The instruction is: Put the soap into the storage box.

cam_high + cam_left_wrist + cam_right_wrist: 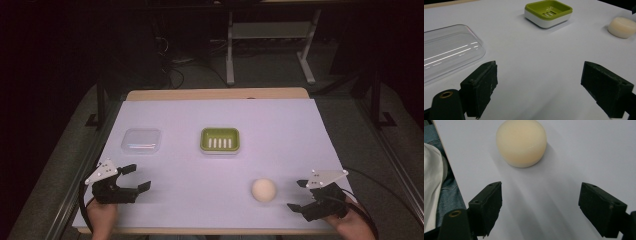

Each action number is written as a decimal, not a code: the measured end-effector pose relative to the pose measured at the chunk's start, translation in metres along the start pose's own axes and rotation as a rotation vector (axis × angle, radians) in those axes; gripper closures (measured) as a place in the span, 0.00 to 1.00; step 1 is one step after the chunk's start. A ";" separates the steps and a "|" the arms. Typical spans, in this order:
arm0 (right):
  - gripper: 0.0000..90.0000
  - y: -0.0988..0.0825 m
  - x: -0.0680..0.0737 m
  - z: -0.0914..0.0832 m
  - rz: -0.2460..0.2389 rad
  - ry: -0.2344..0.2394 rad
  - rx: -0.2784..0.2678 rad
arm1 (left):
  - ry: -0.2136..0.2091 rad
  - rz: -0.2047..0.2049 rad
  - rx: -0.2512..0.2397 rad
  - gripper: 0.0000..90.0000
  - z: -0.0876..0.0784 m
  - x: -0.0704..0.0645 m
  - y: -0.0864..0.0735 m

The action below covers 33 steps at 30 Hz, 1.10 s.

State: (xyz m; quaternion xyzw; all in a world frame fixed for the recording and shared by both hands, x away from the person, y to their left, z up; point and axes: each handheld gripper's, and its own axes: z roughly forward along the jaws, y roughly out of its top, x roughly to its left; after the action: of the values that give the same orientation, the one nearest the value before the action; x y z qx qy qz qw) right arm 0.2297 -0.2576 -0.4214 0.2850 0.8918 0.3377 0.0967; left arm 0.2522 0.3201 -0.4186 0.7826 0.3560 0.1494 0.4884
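White table [280, 125]: round soap [263, 190] flat, no long axis; right gripper [298, 194] facing it.

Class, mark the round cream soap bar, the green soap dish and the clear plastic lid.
Round cream soap bar [263, 190], high view, top face.
Green soap dish [220, 131], high view, far rim.
Clear plastic lid [141, 140], high view, centre.

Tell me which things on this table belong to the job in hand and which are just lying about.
Likely in the job:
round cream soap, straight ahead of the open right gripper
green soap dish, empty
clear plastic lid, just ahead of the open left gripper

Just lying about:
metal stand legs on the floor beyond the table
cables on the floor
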 end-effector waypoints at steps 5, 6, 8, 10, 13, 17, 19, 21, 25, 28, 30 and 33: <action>0.20 0.002 0.001 0.002 -0.004 0.004 0.000 | -0.001 -0.004 -0.004 0.15 0.001 0.000 0.000; 0.20 0.002 0.001 0.002 -0.004 0.004 0.000 | -0.001 -0.004 -0.004 0.15 0.001 0.000 0.000; 0.20 0.003 0.002 0.004 -0.007 0.008 0.004 | 0.000 -0.001 -0.001 0.15 0.000 0.000 0.000; 0.20 0.004 0.002 0.005 -0.011 0.011 0.008 | 0.000 -0.003 -0.003 0.15 0.000 0.000 0.000; 0.20 0.006 0.004 0.007 -0.013 0.014 0.008 | -0.001 -0.004 -0.005 0.15 0.001 0.000 0.000; 0.20 0.007 0.004 0.007 -0.017 0.013 0.009 | -0.001 -0.004 -0.004 0.15 0.001 0.000 0.000; 0.20 0.007 0.005 0.009 -0.017 0.014 0.012 | -0.001 -0.003 -0.005 0.15 0.001 0.000 0.000; 0.20 0.008 0.006 0.010 -0.018 0.017 0.014 | 0.000 -0.004 -0.005 0.15 0.001 0.000 0.000; 0.20 0.011 0.007 0.011 -0.022 0.020 0.013 | 0.000 -0.003 -0.002 0.15 0.000 0.000 0.000; 0.19 0.012 0.007 0.012 -0.019 0.020 0.008 | 0.000 -0.004 -0.005 0.15 0.000 -0.001 0.000; 0.19 0.012 0.007 0.012 -0.017 0.021 0.007 | 0.000 -0.004 -0.005 0.15 0.000 -0.001 0.000; 0.17 0.013 0.008 0.014 -0.007 0.022 0.007 | 0.003 -0.002 -0.003 0.15 0.000 0.000 0.000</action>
State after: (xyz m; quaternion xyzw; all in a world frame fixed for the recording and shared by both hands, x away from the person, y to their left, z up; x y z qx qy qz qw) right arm 0.2336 -0.2376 -0.4233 0.2784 0.8951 0.3373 0.0868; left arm 0.2523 0.3201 -0.4185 0.7814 0.3573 0.1505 0.4890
